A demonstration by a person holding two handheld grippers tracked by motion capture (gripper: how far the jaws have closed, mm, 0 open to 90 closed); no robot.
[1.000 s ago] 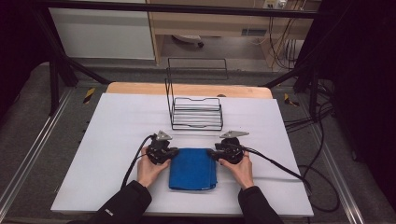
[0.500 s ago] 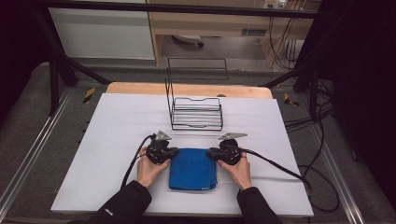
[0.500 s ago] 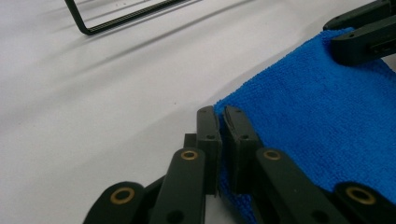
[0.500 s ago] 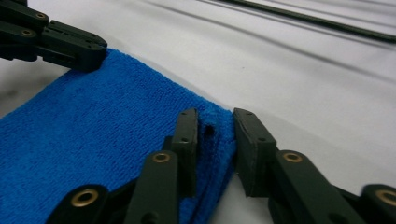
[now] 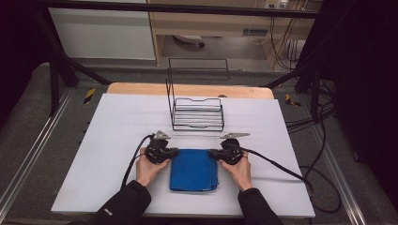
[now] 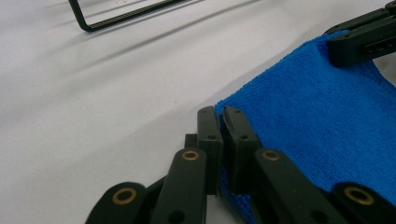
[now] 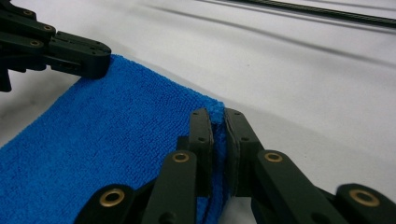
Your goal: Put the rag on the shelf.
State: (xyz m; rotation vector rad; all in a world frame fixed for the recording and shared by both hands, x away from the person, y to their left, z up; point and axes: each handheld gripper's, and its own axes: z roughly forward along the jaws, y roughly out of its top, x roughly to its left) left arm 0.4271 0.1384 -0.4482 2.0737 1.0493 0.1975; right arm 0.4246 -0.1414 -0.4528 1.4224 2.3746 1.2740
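The blue cloth [image 5: 194, 169] is lying folded on the counter [image 5: 103, 140], near the wire rack [image 5: 197, 112]. The left gripper [image 6: 223, 122] and right gripper [image 7: 217, 122] are each pinching a far corner of it between their fingers.

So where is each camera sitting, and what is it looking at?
High view: sits above the person's side, looks forward and down on the white table, wire rack and blue towel; both hands and sleeves show.
Left gripper view: rides the left gripper, looking along its jaws, shut on the towel's corner.
Right gripper view: rides the right gripper, jaws shut on the opposite corner.
Shared: both gripper views show the blue towel and the other gripper farther off.
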